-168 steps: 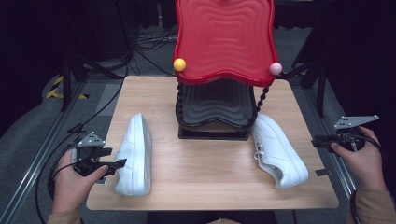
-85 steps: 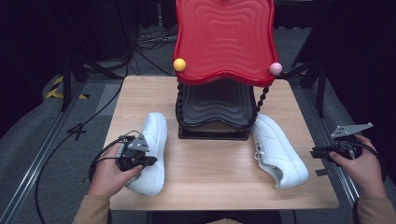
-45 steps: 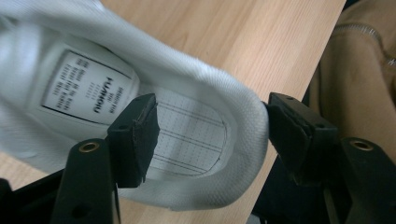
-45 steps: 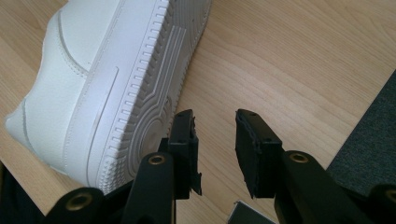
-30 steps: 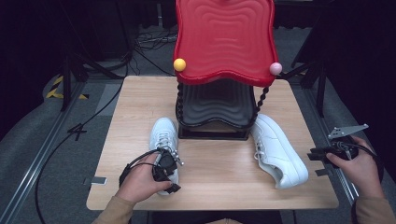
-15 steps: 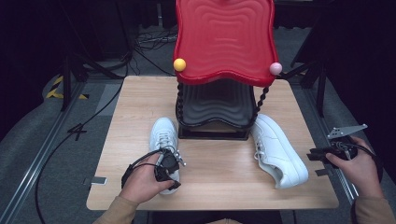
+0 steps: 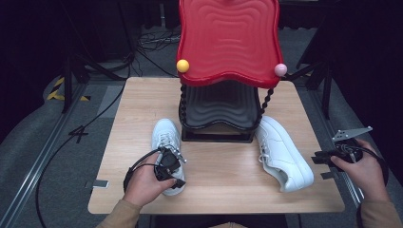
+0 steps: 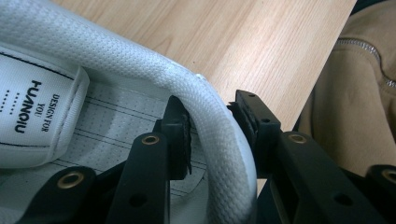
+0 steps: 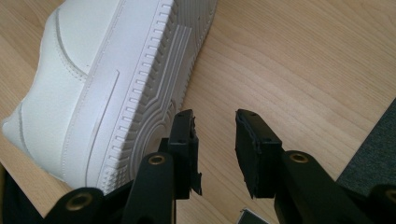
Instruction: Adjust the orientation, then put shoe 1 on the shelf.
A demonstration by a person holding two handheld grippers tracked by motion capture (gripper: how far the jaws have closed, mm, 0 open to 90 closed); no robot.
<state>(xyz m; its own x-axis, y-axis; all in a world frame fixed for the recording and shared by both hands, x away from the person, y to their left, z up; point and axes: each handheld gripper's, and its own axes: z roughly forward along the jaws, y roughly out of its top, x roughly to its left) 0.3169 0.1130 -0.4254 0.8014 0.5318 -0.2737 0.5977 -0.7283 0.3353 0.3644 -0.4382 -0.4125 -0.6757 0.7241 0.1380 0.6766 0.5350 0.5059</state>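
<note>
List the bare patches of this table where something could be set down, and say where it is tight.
Free: the table's left strip beside the left shoe, and the front middle between that shoe and the right shoe. Tight: around the red-and-black rack, flanked by both shoes; the left gripper clamps the left shoe's heel collar.

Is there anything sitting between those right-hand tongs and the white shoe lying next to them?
Nothing visible does. In the right gripper view the right tongs stand open over bare wooden table, with the right shoe lying on its side just beside them, sole facing the tongs. Only open tabletop lies between the two.
</note>
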